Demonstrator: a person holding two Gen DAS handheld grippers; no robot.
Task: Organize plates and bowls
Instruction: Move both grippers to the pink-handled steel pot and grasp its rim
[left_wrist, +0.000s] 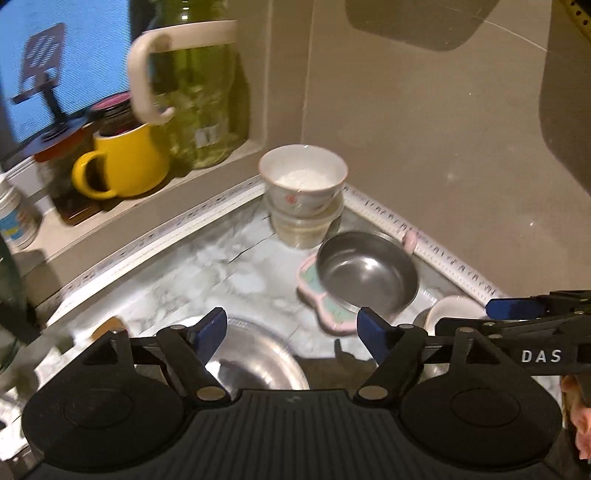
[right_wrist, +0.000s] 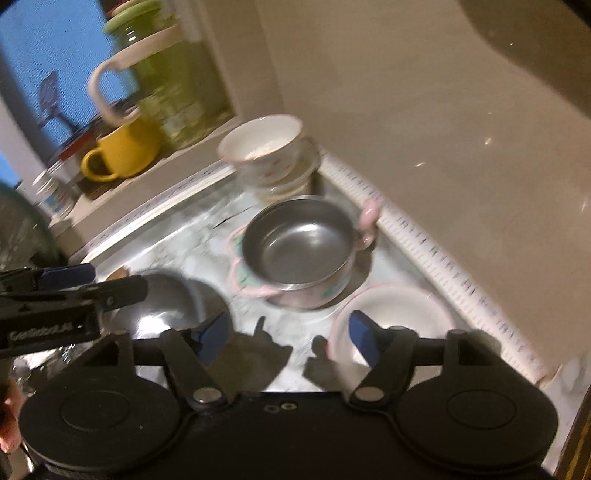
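Hovering low over counter (left_wrist: 229, 273), gripper (left_wrist: 291, 332) agape

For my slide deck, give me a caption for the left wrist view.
Open left gripper hovers over a steel bowl, facing stacked bowls in the counter corner.

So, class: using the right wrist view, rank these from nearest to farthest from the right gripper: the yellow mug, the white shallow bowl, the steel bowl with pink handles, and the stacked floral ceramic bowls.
1. White shallow bowl: at the right gripper's right finger.
2. Steel bowl with pink handles: just ahead, centre.
3. Stacked floral ceramic bowls: behind it, by the wall.
4. Yellow mug: far left, on the ledge.
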